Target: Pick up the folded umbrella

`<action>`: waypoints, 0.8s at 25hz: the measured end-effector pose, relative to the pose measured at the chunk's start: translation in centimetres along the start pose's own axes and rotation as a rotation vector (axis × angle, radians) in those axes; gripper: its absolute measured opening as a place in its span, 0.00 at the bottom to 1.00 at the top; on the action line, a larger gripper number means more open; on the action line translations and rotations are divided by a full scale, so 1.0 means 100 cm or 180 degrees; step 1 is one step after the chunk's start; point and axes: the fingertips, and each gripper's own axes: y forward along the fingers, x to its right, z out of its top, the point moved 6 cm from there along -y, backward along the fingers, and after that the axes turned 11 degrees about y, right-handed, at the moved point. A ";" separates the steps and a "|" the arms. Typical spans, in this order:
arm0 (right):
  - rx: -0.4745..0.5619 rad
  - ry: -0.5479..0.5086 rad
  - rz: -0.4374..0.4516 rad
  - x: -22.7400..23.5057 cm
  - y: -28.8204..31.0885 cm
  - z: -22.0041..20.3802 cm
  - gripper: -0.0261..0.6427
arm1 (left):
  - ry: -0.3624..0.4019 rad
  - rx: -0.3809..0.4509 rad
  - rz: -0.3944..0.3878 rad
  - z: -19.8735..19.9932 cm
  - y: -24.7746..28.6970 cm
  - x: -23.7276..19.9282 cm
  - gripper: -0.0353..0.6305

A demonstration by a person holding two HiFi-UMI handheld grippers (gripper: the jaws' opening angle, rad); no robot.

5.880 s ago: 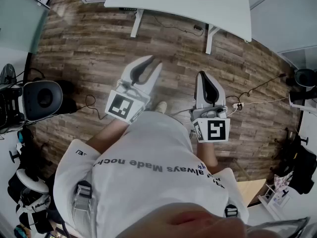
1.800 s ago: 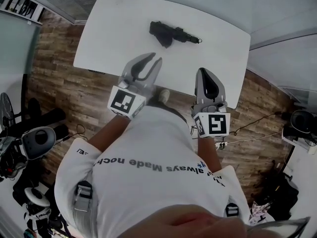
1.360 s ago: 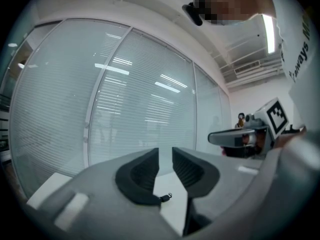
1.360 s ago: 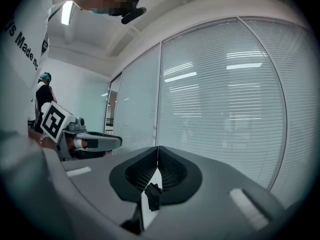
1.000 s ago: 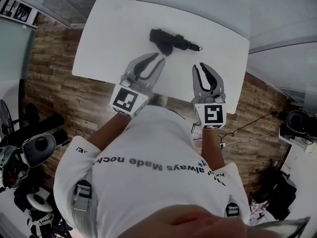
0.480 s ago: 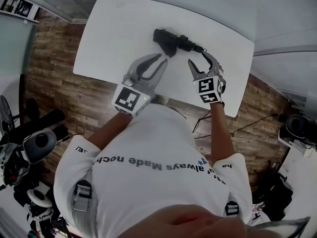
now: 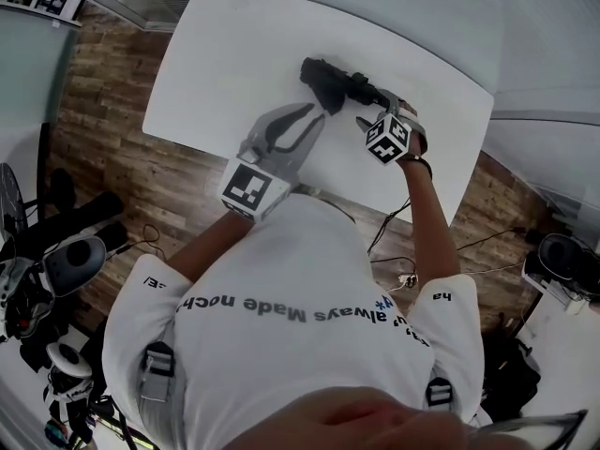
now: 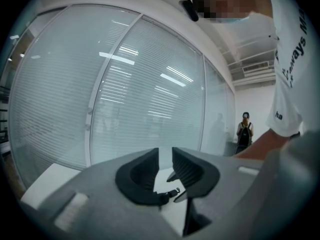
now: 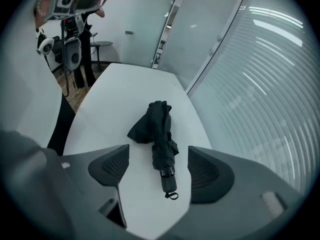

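The folded black umbrella (image 7: pixel 339 82) lies on the white table (image 7: pixel 234 54) near its far right part, handle end toward me. My right gripper (image 7: pixel 377 112) points steeply down just above the handle end, and its jaws are opening. In the right gripper view the umbrella (image 9: pixel 160 131) lies lengthwise in the gap of the right gripper (image 9: pixel 158 155), and the pads do not touch it. My left gripper (image 7: pixel 317 112) hovers level to the left of the umbrella with only a narrow gap between its tips and nothing in it. Through the left gripper (image 8: pixel 165 156) the handle strap (image 8: pixel 172 193) shows.
A glass wall with blinds (image 8: pixel 125 84) runs behind the table. Wooden floor (image 7: pixel 103 120) surrounds it, with equipment (image 7: pixel 66 261) at the left and cables (image 7: pixel 403 275) at the right. Stands and gear (image 9: pixel 70 44) sit beyond the table's far end. A person (image 8: pixel 245 131) stands far off.
My right gripper has swung forward and down from waist height to the umbrella's handle end, and its jaws have widened. The left gripper has edged forward toward the umbrella.
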 end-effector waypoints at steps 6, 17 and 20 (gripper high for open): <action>-0.0459 -0.0382 0.0171 0.009 0.062 -0.012 0.61 | -0.0102 -0.0091 0.0070 -0.013 0.007 -0.011 0.18; -0.0907 -0.0466 0.0559 0.037 0.144 -0.029 0.64 | -0.0232 -0.0214 0.0144 -0.033 0.024 -0.026 0.18; -0.0995 -0.0475 0.0715 0.039 0.159 -0.027 0.64 | -0.0252 -0.0241 0.0155 -0.033 0.024 -0.030 0.18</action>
